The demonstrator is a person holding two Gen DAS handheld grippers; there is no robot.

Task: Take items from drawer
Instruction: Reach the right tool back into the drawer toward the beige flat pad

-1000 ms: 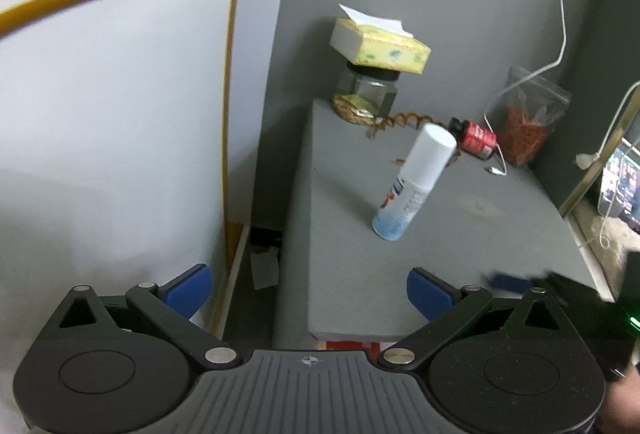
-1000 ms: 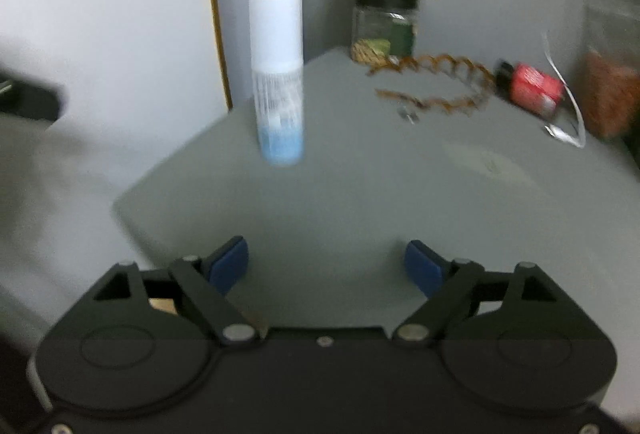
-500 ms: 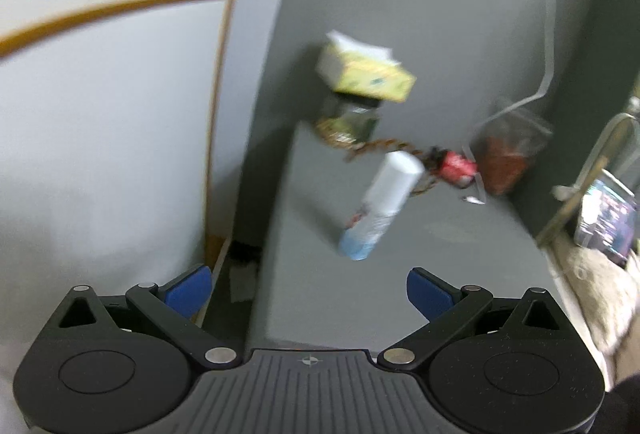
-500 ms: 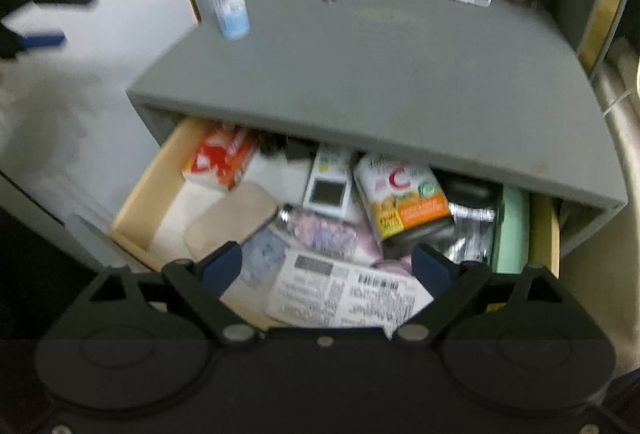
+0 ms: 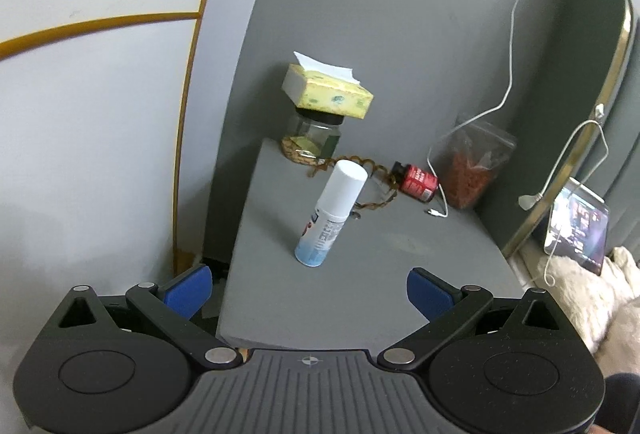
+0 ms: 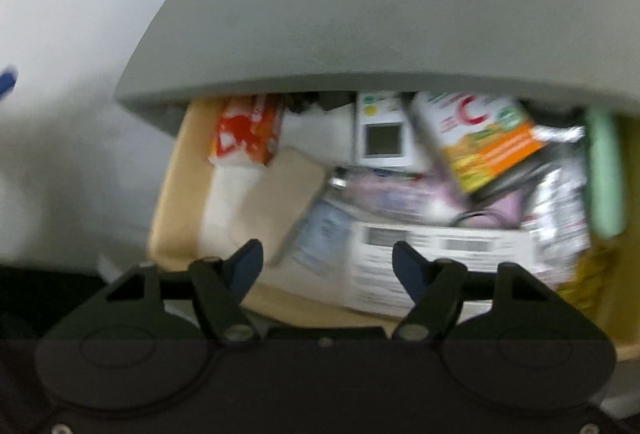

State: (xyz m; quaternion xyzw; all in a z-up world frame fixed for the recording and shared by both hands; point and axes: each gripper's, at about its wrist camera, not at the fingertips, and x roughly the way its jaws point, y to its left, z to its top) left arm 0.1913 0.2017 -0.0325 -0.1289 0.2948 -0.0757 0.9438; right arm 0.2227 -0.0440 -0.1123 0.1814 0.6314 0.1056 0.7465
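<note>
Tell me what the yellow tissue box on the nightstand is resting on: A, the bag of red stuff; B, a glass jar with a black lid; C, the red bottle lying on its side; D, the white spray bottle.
B: in the left wrist view the yellow tissue box sits directly on the black lid of the glass jar, apart from the white spray bottle.

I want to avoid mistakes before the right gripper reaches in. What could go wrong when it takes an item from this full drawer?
1. The drawer is crowded: the open right gripper hovers over overlapping papers, so it may pinch several things or only a loose sheet.
2. The cabinet top overhangs the back items, so lifting could knock its edge.
3. The spray bottle stands near that edge and might topple.
</note>
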